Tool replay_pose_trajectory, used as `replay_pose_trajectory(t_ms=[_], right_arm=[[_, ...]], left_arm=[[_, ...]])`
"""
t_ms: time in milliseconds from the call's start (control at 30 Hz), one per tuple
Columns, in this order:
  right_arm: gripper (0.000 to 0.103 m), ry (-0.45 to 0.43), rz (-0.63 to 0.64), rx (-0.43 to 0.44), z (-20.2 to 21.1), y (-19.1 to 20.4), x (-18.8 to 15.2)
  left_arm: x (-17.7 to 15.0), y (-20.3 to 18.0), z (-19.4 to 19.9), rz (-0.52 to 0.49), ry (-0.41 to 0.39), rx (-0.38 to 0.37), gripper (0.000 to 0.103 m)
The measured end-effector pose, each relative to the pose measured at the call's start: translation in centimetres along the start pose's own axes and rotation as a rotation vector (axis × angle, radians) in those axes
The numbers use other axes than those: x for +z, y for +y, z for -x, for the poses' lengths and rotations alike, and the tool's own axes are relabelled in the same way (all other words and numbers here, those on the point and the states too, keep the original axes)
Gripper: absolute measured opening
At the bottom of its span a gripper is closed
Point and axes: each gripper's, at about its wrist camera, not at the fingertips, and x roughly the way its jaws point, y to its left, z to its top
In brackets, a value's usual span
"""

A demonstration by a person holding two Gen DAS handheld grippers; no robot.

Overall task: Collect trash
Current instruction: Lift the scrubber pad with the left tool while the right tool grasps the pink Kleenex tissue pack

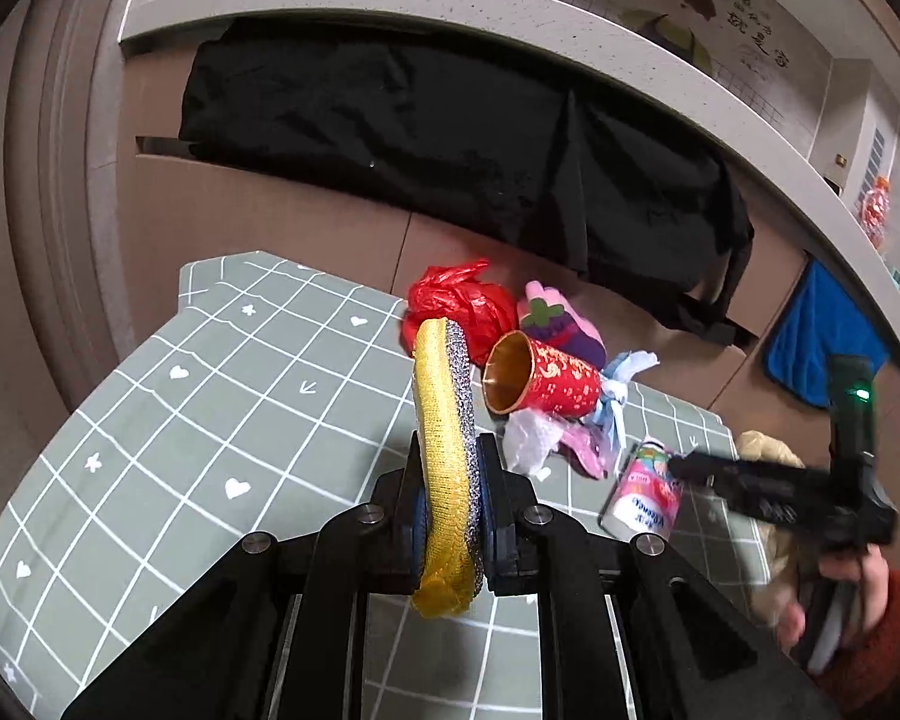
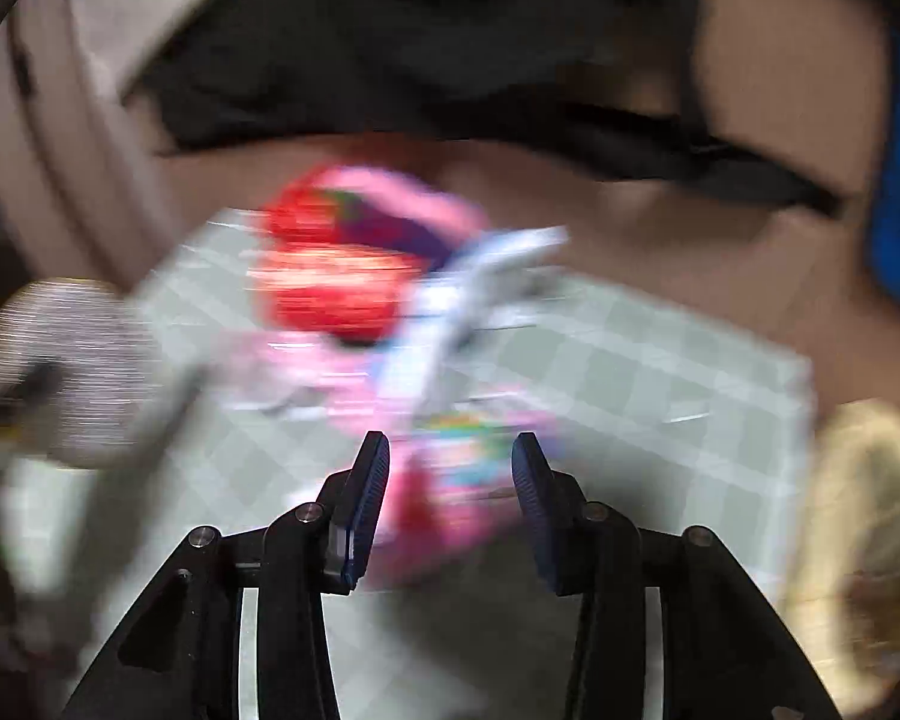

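Dead ahead of the right tongs, just past the tips and partly in the gap, lies the small pink-labelled bottle on the table. The right tongs stand wide, nothing in them. The right view is smeared, so whether a pad touches the bottle I cannot tell. From the left view the bottle lies on its side, long axis running roughly away from the right tongs, cap end far. The right side is clearly the nearer one. The left tongs are clamped on a yellow-and-silver scouring sponge, held on edge (so busy). The rest of the trash sits beyond the bottle, forward-left of the right tongs: red paper cup on its side, red plastic bag, wrappers. Likely next: close across the bottle's short axis.
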Motion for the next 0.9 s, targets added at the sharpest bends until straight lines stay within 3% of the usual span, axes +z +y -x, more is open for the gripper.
replay_pose_trajectory(t_ms=[67, 167, 300, 433, 533, 633, 733, 800, 900], right_arm=[[0.041, 0.040, -0.021, 0.151, -0.7, 1.9, -0.3], [0.041, 0.095, 0.009, 0.209, -2.6, 4.6, -0.8], [0.038, 0.160, 0.019, 0.181, -4.2, 4.9, -1.9], [0.037, 0.159, 0.018, 0.108, -2.4, 2.4, -3.5], [0.038, 0.140, 0.035, -0.021, -0.3, 0.0, -4.7], [0.038, 0.070, 0.040, -0.006, 3.1, -1.4, -5.4], [0.044, -0.039, 0.040, -0.059, 5.9, -1.9, -5.0], [0.053, -0.069, -0.006, -0.115, 5.7, -2.8, -3.9], [0.053, -0.041, -0.158, -0.077, 2.9, -4.6, -2.5]], left_arm=[[0.3, -0.4, -0.4, 0.000, 0.000, -0.007, 0.014], [0.4, -0.8, -0.7, -0.008, 0.003, -0.006, 0.014], [0.3, -0.4, -0.7, -0.019, 0.011, 0.007, 0.014], [0.0, 0.5, -1.1, 0.010, 0.029, 0.012, 0.014], [-0.2, 0.6, -1.7, 0.020, 0.037, 0.005, 0.014], [-0.3, -0.2, -2.2, 0.011, 0.043, -0.014, 0.014], [-0.3, -0.9, -2.6, 0.006, 0.046, -0.031, 0.014], [-0.3, -1.5, -2.8, 0.004, 0.048, -0.045, 0.014], [-0.5, -2.2, -2.6, -0.009, 0.045, -0.051, 0.014]])
